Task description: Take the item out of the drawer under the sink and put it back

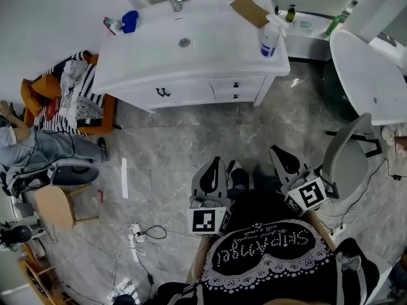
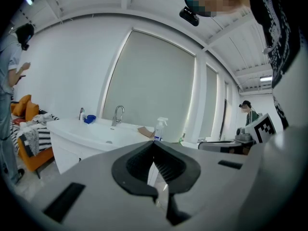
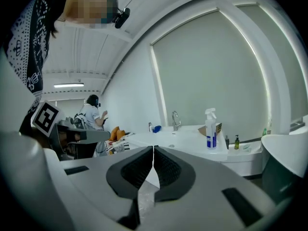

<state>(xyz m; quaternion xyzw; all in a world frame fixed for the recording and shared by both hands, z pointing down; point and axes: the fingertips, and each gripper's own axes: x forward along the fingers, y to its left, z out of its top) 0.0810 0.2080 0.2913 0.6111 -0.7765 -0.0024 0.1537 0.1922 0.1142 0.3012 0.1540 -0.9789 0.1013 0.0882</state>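
White sink drawer [image 1: 247, 83] shut, item unseen; prob. light, pull small knob [image 1: 236, 84]. Left tongs [image 2: 154, 144] & right tongs [image 3: 153, 149] closed, empty.

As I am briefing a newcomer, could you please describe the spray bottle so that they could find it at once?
Find the white sink counter against the wall. At its right end, beside a brown cardboard piece, stands the spray bottle: the only tall white bottle with a blue label.
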